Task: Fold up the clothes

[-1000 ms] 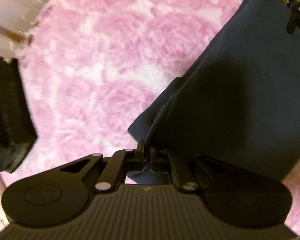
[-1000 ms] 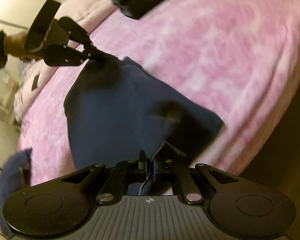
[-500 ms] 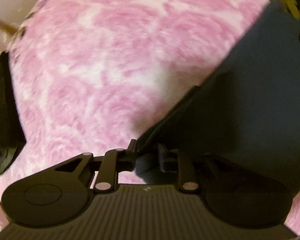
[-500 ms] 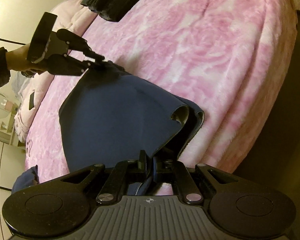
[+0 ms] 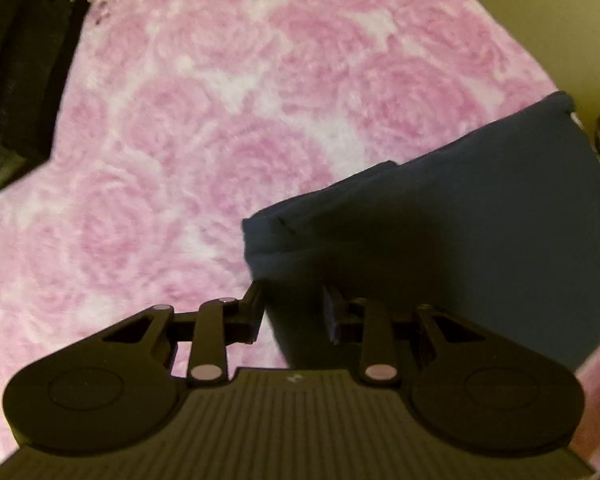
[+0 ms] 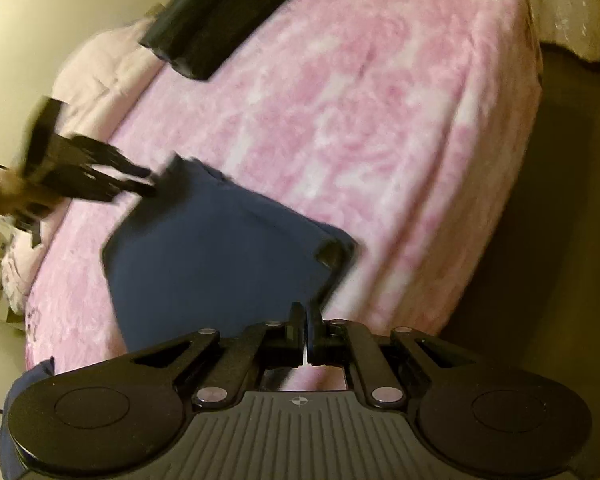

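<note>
A navy blue garment [image 6: 220, 256] lies folded on the pink rose-patterned blanket [image 6: 380, 120]; it also shows in the left wrist view [image 5: 460, 232]. My left gripper [image 5: 294, 308] has its jaws apart with the garment's near corner lying between them. In the right wrist view the left gripper [image 6: 152, 184] shows at the garment's far left corner, blurred. My right gripper [image 6: 307, 320] is shut at the garment's near edge; whether cloth is pinched between the fingers is hard to tell.
A stack of dark folded clothes [image 6: 216, 20] sits at the far end of the bed, also at the upper left in the left wrist view [image 5: 16, 72]. A pale pillow [image 6: 100, 76] lies beside it. The bed's edge drops to dark floor [image 6: 560, 240] on the right.
My left gripper's jaws have opened from shut on the garment corner. The garment has come down from hanging between the grippers to lie flatter on the blanket. The right gripper stays shut.
</note>
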### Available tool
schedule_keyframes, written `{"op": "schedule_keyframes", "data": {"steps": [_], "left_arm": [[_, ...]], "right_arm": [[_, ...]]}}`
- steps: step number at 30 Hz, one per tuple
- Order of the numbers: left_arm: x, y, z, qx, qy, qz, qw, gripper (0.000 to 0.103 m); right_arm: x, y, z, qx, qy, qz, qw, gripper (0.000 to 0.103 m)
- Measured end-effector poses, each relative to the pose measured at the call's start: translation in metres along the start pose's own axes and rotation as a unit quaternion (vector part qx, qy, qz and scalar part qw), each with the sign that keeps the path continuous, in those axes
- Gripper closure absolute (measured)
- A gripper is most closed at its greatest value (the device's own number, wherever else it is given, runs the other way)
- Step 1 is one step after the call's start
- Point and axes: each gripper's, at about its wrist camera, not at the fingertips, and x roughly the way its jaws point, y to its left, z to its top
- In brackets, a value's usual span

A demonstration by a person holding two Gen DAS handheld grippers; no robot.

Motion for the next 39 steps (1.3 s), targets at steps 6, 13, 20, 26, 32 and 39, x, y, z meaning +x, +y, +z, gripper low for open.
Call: {"op": "schedule_keyframes", "data": {"steps": [6,13,20,26,32,39], "left_arm": [[0.031,0.014,0.008,-0.045,-0.024,0.004,0.9987,0.069],[0.012,0.02,0.004,-0.056,-0.04,0.024,0.9974,0.068],[-0.037,0.003,-0.024,-0.052,-0.053,0.025,0.9969,0.071],[0.002,-0.014,-0.035,-0.038,-0.04,0.01,0.9984,0.064],[0.018,-0.002,-0.019,-0.06,-0.082,0.043,0.9939,0.06],[-0.031,-0.018,-0.037,-0.063,-0.095,0.055,0.992,0.072]], "right_arm": [[0.035,0.015,0.008,-0.039,-0.009,0.02,0.999,0.099],[0.071,-0.011,0.028,-0.066,-0.014,-0.011,0.998,0.1],[0.04,0.021,0.023,-0.135,-0.005,-0.005,0.991,0.099],[0.08,0.067,-0.002,-0.193,0.036,0.021,0.98,0.099],[0.095,0.024,0.026,-0.164,0.001,0.012,0.986,0.1],[0.056,0.04,0.016,-0.174,-0.003,-0.019,0.985,0.099]]}}
